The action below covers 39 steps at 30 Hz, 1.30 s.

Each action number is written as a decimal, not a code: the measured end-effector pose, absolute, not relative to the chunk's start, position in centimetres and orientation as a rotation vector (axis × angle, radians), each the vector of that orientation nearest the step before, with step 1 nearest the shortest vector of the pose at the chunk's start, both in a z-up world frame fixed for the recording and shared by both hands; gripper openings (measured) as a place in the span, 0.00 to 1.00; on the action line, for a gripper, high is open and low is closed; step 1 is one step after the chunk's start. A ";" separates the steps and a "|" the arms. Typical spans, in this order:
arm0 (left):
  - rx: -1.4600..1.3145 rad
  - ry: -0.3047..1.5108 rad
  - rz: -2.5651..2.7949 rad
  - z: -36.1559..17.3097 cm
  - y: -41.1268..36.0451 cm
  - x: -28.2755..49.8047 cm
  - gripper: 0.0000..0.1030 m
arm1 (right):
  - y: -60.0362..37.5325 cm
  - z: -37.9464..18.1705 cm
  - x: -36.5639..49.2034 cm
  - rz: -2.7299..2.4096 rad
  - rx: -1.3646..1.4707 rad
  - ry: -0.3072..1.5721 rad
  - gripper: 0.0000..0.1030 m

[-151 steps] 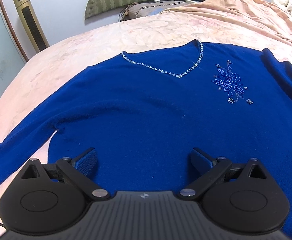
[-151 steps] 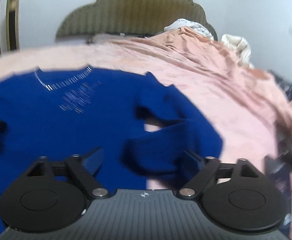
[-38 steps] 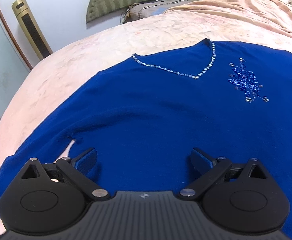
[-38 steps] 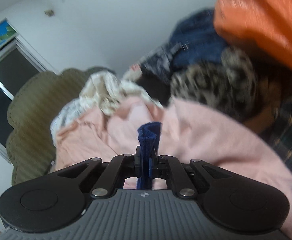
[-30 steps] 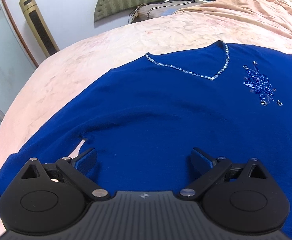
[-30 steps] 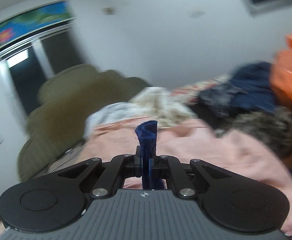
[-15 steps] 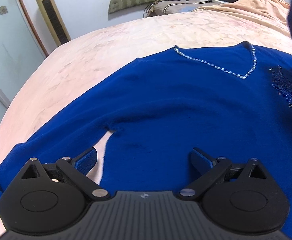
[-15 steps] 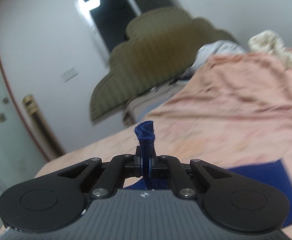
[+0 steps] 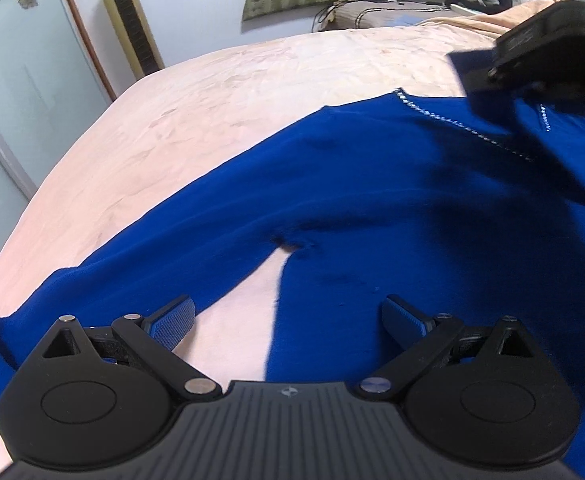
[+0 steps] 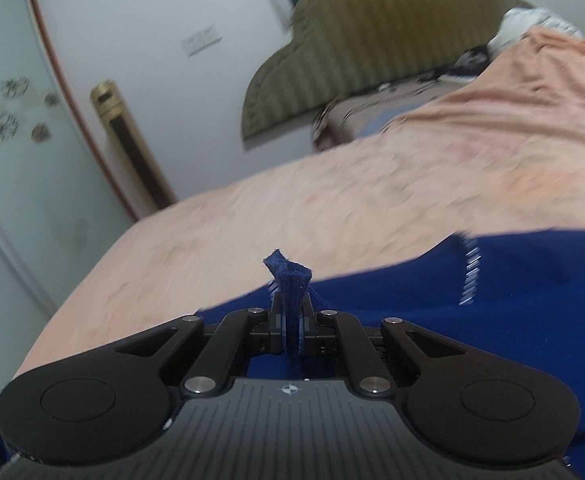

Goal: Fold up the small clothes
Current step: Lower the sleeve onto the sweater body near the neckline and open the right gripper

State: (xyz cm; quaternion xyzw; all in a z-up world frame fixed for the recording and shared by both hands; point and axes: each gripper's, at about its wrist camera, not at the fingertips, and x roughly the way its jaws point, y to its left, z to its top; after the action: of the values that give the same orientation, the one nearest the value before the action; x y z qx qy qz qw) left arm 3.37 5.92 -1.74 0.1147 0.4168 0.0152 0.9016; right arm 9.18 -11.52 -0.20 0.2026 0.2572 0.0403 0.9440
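Blue sweater (image 9: pixel 372 208) lies on the bed (image 9: pixel 212 92); our right tongs (image 10: pixel 291 330) pinch its sleeve (image 10: pixel 288 276) mid-fold, left tongs (image 9: pixel 288 320) wide; next, lay it down.

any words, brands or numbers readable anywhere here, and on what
No readable words or numbers in either view.
Left gripper body: a small star-like emblem, no letters.
Right gripper body: the same emblem, no letters.
Wall plate: too blurred to show any text.

Both wrist views low over bed (image 9: pixel 252 80), facing headboard (image 10: pixel 372 40), sharing sweater (image 9: pixel 372 200)
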 end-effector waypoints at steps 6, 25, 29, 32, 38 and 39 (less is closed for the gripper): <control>0.222 0.871 0.049 -1.8 6.5 3.5 0.98 | -7.6 -1.5 10.3 0.148 0.388 0.580 0.10; 0.233 0.878 0.081 -2.0 5.7 3.7 0.98 | -5.0 -2.2 9.7 0.438 0.530 0.713 0.53; 0.223 0.886 0.089 -2.1 5.6 4.0 0.98 | -7.1 -0.8 7.4 0.430 0.589 0.640 0.67; 0.231 0.875 0.097 -1.8 5.5 3.8 0.98 | -6.9 -2.1 7.9 0.363 0.548 0.753 0.67; 0.190 0.871 0.133 -1.2 6.4 3.5 0.98 | -6.2 -0.4 5.5 0.395 0.527 0.690 0.69; 0.179 0.872 0.139 -1.1 6.6 3.4 0.98 | -6.2 0.0 5.5 0.389 0.516 0.679 0.71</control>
State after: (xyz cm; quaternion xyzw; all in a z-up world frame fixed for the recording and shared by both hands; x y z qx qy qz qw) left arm 3.41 6.57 -1.09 0.0864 0.4214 0.0671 0.9003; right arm 5.46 -6.20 -0.04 0.2484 0.3273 0.1875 0.8922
